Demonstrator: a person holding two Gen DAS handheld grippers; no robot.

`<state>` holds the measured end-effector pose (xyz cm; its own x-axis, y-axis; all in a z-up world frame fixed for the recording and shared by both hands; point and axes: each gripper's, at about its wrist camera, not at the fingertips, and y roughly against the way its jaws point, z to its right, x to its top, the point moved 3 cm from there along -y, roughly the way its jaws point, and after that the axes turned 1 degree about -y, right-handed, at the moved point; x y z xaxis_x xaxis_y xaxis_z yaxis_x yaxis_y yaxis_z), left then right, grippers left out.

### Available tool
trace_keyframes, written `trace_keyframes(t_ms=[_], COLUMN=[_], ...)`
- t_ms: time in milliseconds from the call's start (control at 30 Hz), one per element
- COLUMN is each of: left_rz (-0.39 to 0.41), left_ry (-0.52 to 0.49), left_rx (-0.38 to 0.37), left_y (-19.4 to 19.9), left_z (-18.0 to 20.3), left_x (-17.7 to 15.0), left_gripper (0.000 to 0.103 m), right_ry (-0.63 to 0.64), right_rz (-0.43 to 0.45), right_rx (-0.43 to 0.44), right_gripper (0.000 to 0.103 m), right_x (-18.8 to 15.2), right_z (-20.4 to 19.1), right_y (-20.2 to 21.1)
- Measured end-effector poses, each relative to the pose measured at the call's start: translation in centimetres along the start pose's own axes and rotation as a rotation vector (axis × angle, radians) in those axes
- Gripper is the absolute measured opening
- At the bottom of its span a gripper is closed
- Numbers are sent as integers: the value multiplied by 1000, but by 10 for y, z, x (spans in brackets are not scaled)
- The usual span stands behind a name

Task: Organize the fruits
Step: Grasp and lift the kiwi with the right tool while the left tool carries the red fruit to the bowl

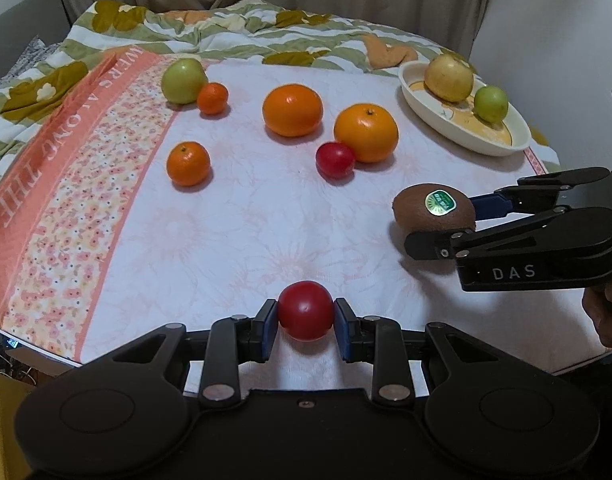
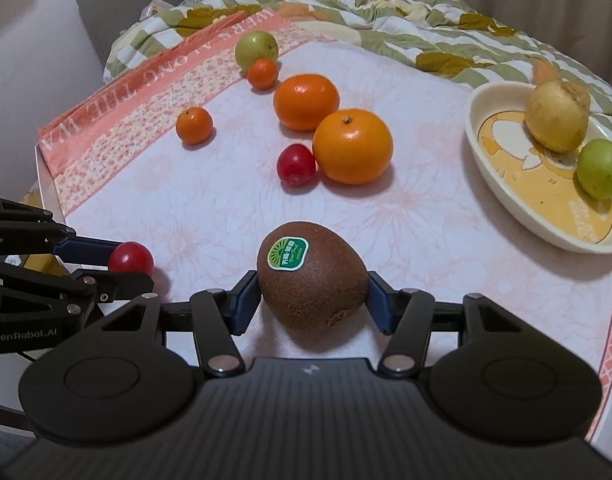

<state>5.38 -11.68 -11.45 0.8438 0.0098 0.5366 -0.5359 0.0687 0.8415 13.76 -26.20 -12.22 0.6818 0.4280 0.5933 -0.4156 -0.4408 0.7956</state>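
Note:
My left gripper (image 1: pixel 305 322) is shut on a small red tomato (image 1: pixel 305 311) near the table's front edge; it also shows in the right wrist view (image 2: pixel 131 258). My right gripper (image 2: pixel 313 300) is shut on a brown kiwi (image 2: pixel 312 276) with a green sticker, seen in the left wrist view (image 1: pixel 434 208) at the right. A cream oval dish (image 2: pixel 502 184) at the right holds a yellow pear-like fruit (image 2: pixel 556 118) and a small green fruit (image 2: pixel 600 168).
On the floral cloth (image 1: pixel 226 240) lie two large oranges (image 1: pixel 292 110) (image 1: pixel 366 132), two small mandarins (image 1: pixel 188 163) (image 1: pixel 212 98), a second red tomato (image 1: pixel 335 159) and a green apple (image 1: pixel 183 81). A rumpled green-striped blanket (image 1: pixel 226 32) lies behind.

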Motion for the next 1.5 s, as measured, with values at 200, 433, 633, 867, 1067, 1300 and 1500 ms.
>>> trace_keyframes(t_ms=[200, 433, 633, 867, 1067, 1300, 1500], left_rz=[50, 126, 191, 251, 256, 229, 177], left_ry=[8, -13, -32, -81, -123, -182, -273], left_rx=[13, 22, 13, -19, -91, -161, -193], left_y=[20, 43, 60, 69, 54, 17, -28], left_z=[2, 10, 19, 33, 46, 58, 73], left_x=[13, 38, 65, 105, 148, 190, 219], left_gripper=[33, 33, 33, 33, 33, 33, 33], right_ry=[-21, -76, -116, -173, -262, -359, -431], right_rz=[48, 116, 193, 236, 244, 228, 211], right_rx=[1, 2, -58, -148, -230, -293, -335], right_gripper=[72, 71, 71, 71, 71, 72, 72], right_x=[6, 12, 25, 40, 50, 55, 59], right_z=[6, 21, 40, 63, 88, 113, 131], right_y=[26, 65, 104, 130, 133, 121, 110])
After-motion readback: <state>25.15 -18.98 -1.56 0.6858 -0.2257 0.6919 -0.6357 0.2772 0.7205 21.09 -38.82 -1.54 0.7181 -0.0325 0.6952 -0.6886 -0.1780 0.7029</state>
